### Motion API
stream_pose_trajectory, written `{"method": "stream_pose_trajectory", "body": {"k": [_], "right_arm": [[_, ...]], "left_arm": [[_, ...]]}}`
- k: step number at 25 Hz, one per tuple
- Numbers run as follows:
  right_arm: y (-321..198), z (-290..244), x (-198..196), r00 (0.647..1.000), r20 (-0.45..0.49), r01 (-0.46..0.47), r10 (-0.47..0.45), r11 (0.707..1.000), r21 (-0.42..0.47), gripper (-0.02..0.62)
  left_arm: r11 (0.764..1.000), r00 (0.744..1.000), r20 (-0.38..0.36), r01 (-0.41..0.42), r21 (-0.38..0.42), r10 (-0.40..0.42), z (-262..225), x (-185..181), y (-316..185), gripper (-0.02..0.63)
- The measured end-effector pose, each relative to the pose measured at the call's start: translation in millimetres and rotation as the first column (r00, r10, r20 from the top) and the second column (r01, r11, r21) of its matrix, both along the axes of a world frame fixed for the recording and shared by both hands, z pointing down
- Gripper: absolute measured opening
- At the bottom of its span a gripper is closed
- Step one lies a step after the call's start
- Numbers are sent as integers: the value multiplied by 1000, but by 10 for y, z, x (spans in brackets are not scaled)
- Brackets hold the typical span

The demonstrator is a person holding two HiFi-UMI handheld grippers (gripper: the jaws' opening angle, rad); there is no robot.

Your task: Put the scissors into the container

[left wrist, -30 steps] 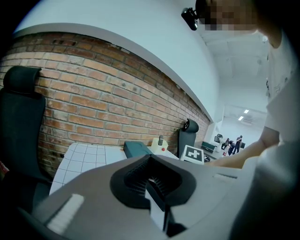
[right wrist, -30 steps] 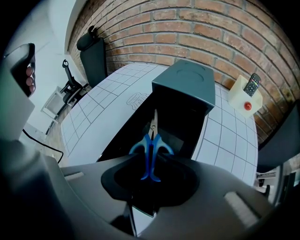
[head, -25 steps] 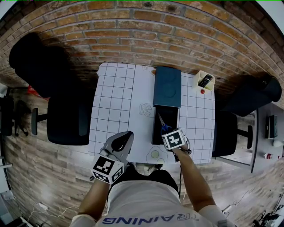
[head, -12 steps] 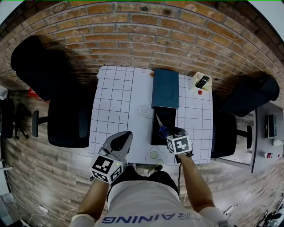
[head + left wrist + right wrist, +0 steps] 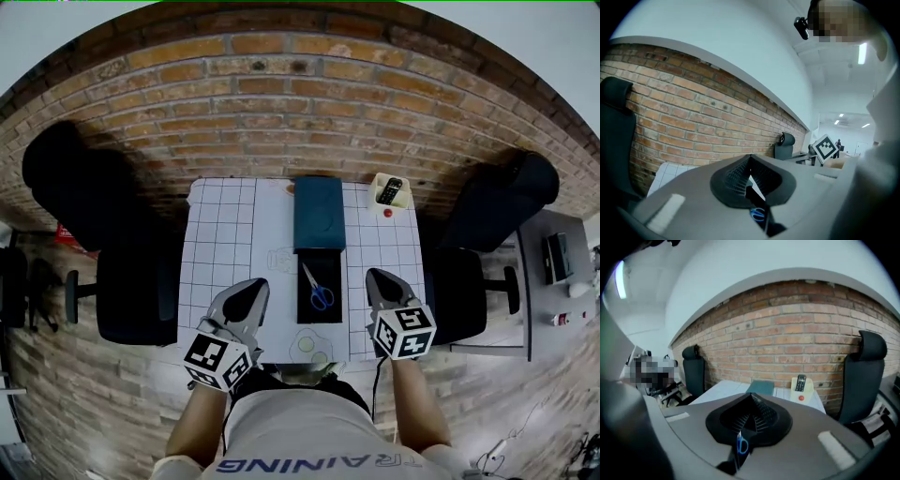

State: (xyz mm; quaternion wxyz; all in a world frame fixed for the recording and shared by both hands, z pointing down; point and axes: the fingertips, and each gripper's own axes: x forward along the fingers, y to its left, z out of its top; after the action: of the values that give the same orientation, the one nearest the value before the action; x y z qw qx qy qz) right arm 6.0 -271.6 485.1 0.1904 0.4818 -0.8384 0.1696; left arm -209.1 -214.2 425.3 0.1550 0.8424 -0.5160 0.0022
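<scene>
The scissors (image 5: 318,289), with blue handles, lie inside the black container (image 5: 320,312) at the middle of the white gridded table (image 5: 220,253). Nothing holds them. My right gripper (image 5: 373,276) hangs shut and empty just right of the container, above the table. On the other side, near the table's front edge, my left gripper (image 5: 254,285) is also shut and empty. Through the slit under the closed tips, the left gripper view (image 5: 750,157) shows the scissors' blue handles (image 5: 758,213). The right gripper view (image 5: 751,396) shows the blue handles (image 5: 742,445) too.
A dark teal lid (image 5: 319,213) lies behind the container. A cream box holding a remote (image 5: 389,191) stands at the back right, with a small red thing (image 5: 388,213) beside it. A round object (image 5: 312,345) sits at the front edge. Black chairs (image 5: 136,281) (image 5: 466,286) flank the table; a brick wall stands behind.
My right gripper has drawn back from the container to the right and closed its jaws. The scissors stay lying in the container. The left gripper has hardly moved.
</scene>
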Motion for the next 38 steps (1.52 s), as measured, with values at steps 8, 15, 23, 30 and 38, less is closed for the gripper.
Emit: {"method": "stream_pose_trajectory", "body": {"k": [8, 15, 23, 30, 38], "right_arm": [[28, -1161, 394, 989, 149, -62, 15, 948, 312, 12], [91, -1842, 652, 982, 188, -85, 0, 894, 440, 12], [43, -1822, 637, 982, 186, -60, -27, 895, 442, 14], [12, -1688, 622, 982, 187, -43, -39, 910, 413, 14], [44, -1524, 489, 983, 174, -12, -60, 923, 384, 14]], "left_arm": [[988, 999, 46, 20, 151, -27, -676, 291, -160, 1], [975, 996, 57, 56, 215, -70, -966, 369, -148, 2], [971, 993, 66, 81, 225, -98, -1028, 376, -136, 2], [974, 993, 72, 78, 212, -96, -991, 399, -131, 2], [980, 992, 92, 63, 190, -82, -903, 386, -96, 2]]}}
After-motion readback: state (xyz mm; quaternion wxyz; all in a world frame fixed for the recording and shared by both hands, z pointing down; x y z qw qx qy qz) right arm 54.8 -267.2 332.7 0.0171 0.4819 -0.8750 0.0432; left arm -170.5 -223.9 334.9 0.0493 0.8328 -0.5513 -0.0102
